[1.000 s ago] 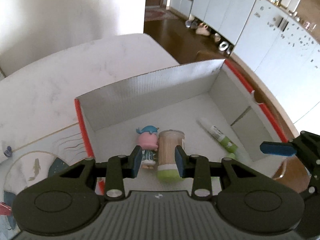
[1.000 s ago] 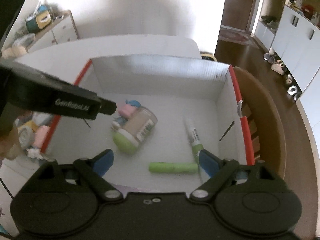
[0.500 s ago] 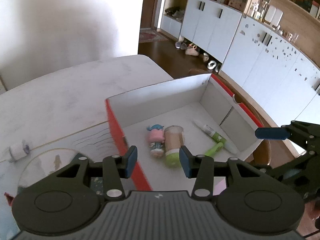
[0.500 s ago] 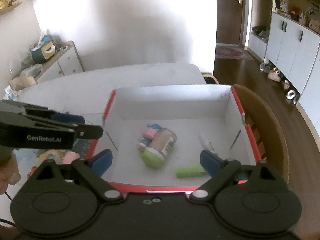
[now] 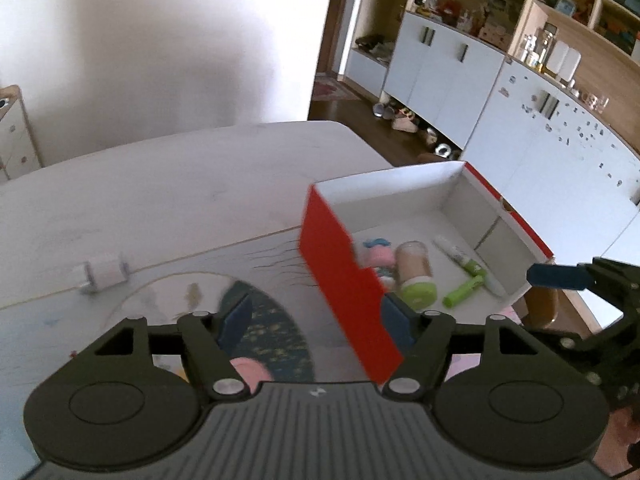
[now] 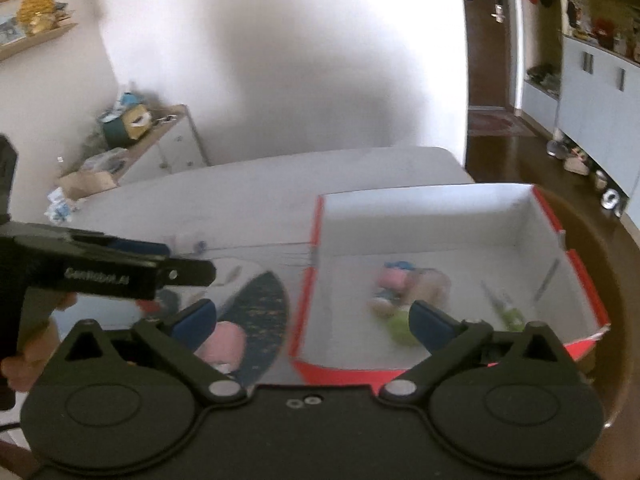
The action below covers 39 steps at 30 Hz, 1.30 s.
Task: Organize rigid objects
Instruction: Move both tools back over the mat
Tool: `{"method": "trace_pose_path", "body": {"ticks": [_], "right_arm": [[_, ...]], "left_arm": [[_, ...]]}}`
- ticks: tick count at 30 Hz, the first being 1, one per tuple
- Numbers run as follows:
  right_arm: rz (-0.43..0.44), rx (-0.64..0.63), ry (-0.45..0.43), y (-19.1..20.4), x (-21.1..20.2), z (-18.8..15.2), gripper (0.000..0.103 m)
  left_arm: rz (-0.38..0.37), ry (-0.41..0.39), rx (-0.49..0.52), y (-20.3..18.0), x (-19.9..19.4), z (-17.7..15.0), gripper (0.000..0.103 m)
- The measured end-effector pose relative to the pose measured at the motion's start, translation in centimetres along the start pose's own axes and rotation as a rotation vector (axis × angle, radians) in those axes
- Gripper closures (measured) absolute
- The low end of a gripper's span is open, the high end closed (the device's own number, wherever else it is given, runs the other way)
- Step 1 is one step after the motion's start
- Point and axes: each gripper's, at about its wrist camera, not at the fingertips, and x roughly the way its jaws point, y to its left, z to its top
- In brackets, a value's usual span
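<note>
A red-and-white cardboard box (image 5: 340, 276) stands on the white table. In it lie a pink doll (image 5: 376, 254), a jar with a green lid (image 5: 416, 276), a white-and-green tube (image 5: 460, 256) and a green marker (image 5: 464, 290). My left gripper (image 5: 316, 318) hovers above the box's near-left corner, its jaws opening with nothing held. My right gripper (image 6: 314, 322) hangs in front of the box (image 6: 420, 220), jaws opening wide and empty. The doll (image 6: 396, 280) and jar (image 6: 400, 326) are blurred in the right wrist view. The left gripper (image 6: 140, 272) shows there at the left.
A small white roll (image 5: 104, 274) lies on the table (image 5: 180, 184) left of the box. A pink object (image 6: 224, 344) rests on a dark patterned mat (image 6: 260, 312) below both grippers. A wooden chair back (image 6: 624, 320) curves behind the box. White cabinets line the right wall.
Both grippers have drawn back and up away from the box, which now sits further right in each view. The left jaws have spread wider. The jar and doll stay in the box.
</note>
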Motion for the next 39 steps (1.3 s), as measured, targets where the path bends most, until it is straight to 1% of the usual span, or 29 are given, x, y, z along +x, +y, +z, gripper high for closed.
{"method": "trace_pose_path", "body": {"ticks": [3,7,8,10,18,22,24,31,33,39], "right_arm": [[0.021,-0.01,-0.003,1.9,0.4,-0.4,0.0],[0.025,-0.031,0.01,4.5,1.2,-0.8,0.0],[0.021,-0.039,0.014,5.1,1.4,-0.9,0.0],[0.017,-0.045,0.02,6.0,1.8,-1.2,0.0],[-0.008,-0.055,0.048,9.8,3.9,-2.5,0.0],[-0.026,-0.066,0.063,11.5,5.2,-3.2,0.0],[-0.033,-0.066,0.071,12.2,5.7,-3.5,0.0],[-0.077,-0.059,0.107,14.1,8.1,-4.4,0.002],[-0.09,-0.05,0.117,14.4,8.9,-4.6,0.002],[-0.112,-0.027,0.173,15.2,11.3,-5.2,0.004]], "left_arm": [[0.004,-0.009,-0.017,2.3,-1.0,-0.5,0.032],[0.012,-0.021,-0.028,5.0,-2.1,-1.1,0.031],[0.011,-0.023,-0.031,5.5,-2.3,-1.2,0.026],[0.008,-0.033,-0.036,6.8,-2.8,-1.7,0.021],[-0.024,-0.039,-0.084,11.4,-3.4,-3.1,0.02],[0.011,-0.067,-0.081,13.2,-3.2,-4.2,0.02],[0.028,-0.069,-0.084,14.2,-2.8,-4.6,0.02],[0.087,-0.027,-0.095,17.8,-0.9,-6.2,0.02],[0.08,-0.014,-0.099,18.5,-0.2,-6.6,0.02],[0.094,0.011,-0.093,19.3,1.3,-7.4,0.02]]}}
